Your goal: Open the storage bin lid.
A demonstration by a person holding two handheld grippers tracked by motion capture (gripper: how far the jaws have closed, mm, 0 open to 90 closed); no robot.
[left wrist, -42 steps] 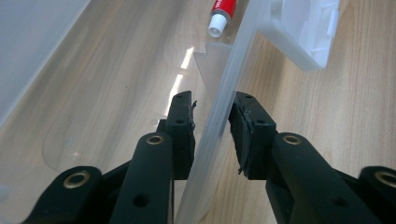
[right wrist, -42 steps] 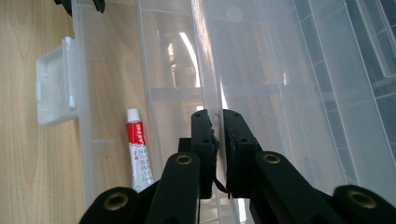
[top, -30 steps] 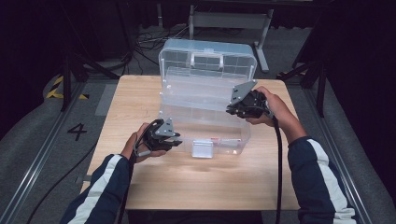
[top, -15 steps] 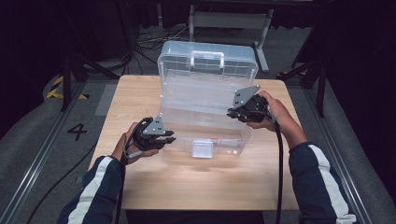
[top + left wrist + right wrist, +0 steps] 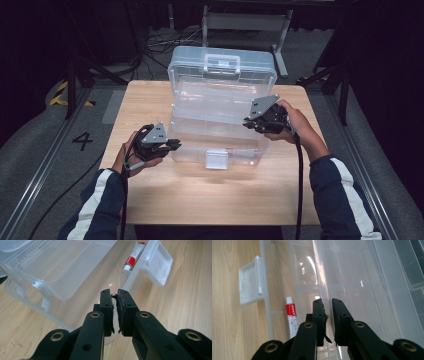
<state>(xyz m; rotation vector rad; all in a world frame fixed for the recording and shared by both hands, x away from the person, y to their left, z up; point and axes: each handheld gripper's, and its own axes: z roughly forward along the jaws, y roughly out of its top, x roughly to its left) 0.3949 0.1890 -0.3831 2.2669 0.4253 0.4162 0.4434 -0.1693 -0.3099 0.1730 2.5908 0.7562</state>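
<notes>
Nearest to me on the bench (image 5: 210, 195) is bare wood, and just beyond it sits the clear plastic box (image 5: 200, 135), open, with its white latch (image 5: 216, 159) hanging off the front wall. My left claw (image 5: 174, 144) hovers just off the box's front left corner. Its jaws have just been closing and now stand narrow, a thin slit between the pads with nothing in it. From the left gripper view that claw (image 5: 114, 293) points at the box corner (image 5: 75, 302), latch (image 5: 160, 263) off to one side and a red and white tube (image 5: 133, 255) lying inside the box against the front wall.

Over at the box's right side, my right claw (image 5: 246, 121) is up at the rim of the clear inner tray (image 5: 215, 107). In the right gripper view this claw (image 5: 327, 302) is narrow too, and the tray's thin wall (image 5: 322, 277) runs straight into the gap between the pads; whether they press on it I cannot tell for sure. The tube (image 5: 291, 315) lies beside that tray, down in the box's bottom, near the latch (image 5: 252, 283).

Behind the tray the lid (image 5: 222, 67) stands up at the back of the box, handle (image 5: 221, 62) facing me.
</notes>
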